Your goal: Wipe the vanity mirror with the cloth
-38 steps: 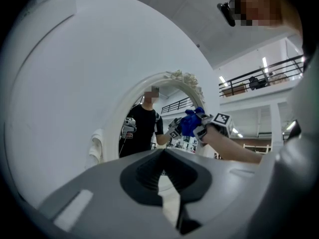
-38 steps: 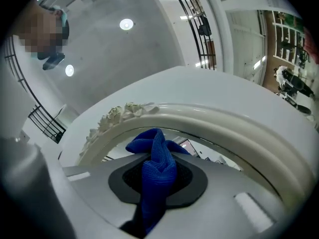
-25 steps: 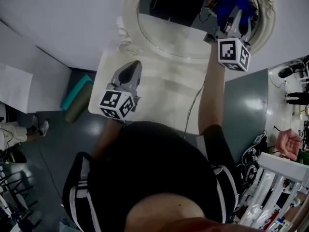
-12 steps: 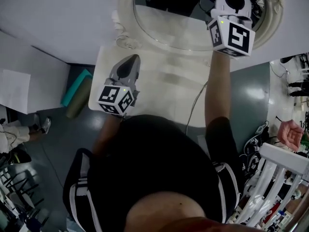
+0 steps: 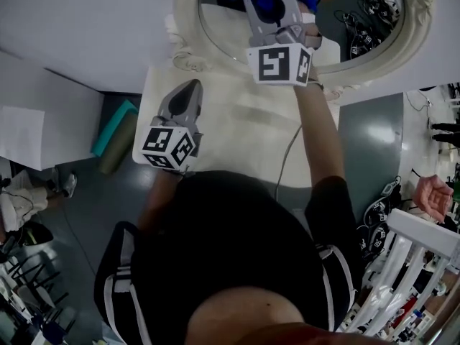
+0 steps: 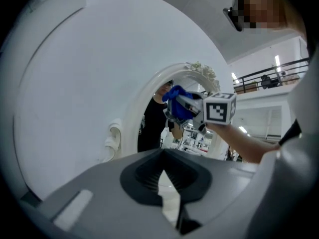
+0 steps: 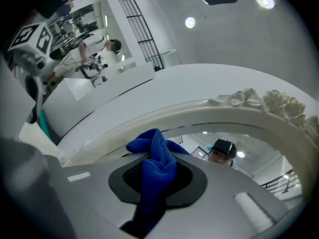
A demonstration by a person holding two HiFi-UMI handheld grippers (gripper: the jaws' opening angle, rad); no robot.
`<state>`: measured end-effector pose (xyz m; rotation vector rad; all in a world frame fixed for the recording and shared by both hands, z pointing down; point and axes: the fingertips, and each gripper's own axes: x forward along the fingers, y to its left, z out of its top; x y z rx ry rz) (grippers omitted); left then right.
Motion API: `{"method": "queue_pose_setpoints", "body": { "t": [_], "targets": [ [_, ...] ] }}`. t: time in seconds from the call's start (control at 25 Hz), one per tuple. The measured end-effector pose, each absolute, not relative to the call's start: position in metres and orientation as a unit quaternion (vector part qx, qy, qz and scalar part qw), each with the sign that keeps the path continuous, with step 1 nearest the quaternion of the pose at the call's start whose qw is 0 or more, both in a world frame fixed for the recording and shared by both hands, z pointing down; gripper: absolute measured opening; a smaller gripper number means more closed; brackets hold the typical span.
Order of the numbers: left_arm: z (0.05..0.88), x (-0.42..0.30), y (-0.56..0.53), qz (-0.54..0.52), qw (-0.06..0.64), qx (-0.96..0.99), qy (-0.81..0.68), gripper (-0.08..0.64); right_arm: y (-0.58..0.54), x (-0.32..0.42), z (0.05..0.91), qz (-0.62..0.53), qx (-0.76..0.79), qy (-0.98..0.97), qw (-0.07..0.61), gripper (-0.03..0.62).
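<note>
Right gripper clamps a bunched blue cloth at the white-framed mirror; left gripper closed, empty.

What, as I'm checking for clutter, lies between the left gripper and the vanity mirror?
Nothing. The head view shows only bare white tabletop between the left gripper and the vanity mirror.

Head view: dim, flat overhead light. White wall and counter read grey; floor dark, with one pale glare patch beside the counter's right edge. Gripper views: heavy fisheye bend, black vignette in corners, foreground soft. Right gripper view: ceiling spots blown out; cloth sharp, saturated blue. Left gripper view: wall evenly bright.
</note>
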<state>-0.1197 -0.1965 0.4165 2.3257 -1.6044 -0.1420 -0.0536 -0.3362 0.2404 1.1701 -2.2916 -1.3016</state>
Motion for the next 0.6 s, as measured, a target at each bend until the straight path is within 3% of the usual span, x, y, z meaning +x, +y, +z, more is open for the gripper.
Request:
{"method": "queue_pose_setpoints", "body": {
  "t": [0.28, 0.6],
  "targets": [
    [0.428, -0.129, -0.192, -0.048, 0.166, 0.801, -0.573, 0.008, -0.335, -0.063, 0.379, -0.465, 0.336, -0.787, 0.227, 0.046],
    [0.441, -0.134, -0.177, -0.039, 0.178, 0.791, -0.584, 0.008, -0.335, -0.009, 0.553, -0.430, 0.266, -0.787, 0.354, 0.046]
  ]
}}
